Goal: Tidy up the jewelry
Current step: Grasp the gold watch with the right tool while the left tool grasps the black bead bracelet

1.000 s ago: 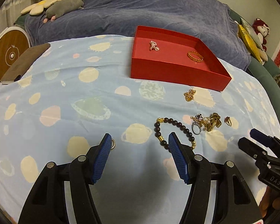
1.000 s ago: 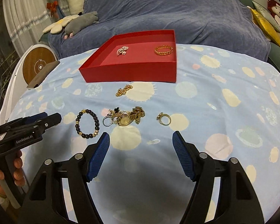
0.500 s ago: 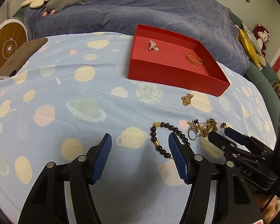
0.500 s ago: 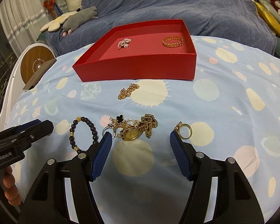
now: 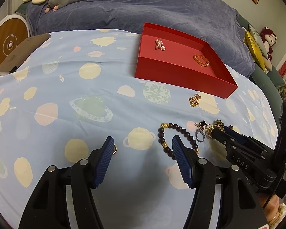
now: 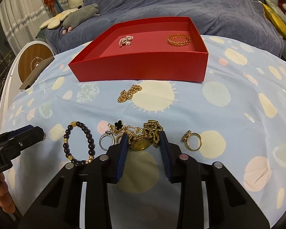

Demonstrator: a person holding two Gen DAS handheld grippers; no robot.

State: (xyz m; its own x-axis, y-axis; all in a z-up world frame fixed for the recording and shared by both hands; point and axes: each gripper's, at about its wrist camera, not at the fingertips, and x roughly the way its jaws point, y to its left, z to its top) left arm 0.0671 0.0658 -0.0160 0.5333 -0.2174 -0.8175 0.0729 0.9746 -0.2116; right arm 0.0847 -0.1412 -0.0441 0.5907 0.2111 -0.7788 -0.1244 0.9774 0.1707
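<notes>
In the left wrist view, the left gripper (image 5: 141, 145) hung released above the planet-print cloth (image 5: 66, 87), the bead bracelet (image 5: 176, 140) by its right finger and the red box (image 5: 183, 74) far right. In the right wrist view, the right gripper (image 6: 144, 140) was closing on the gold watch (image 6: 142, 143), its pads against the watch's sides, with a gold ring (image 6: 193, 141) to the right.

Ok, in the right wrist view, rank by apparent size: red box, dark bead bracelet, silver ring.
1. red box
2. dark bead bracelet, though it lies nearer the camera
3. silver ring
</notes>
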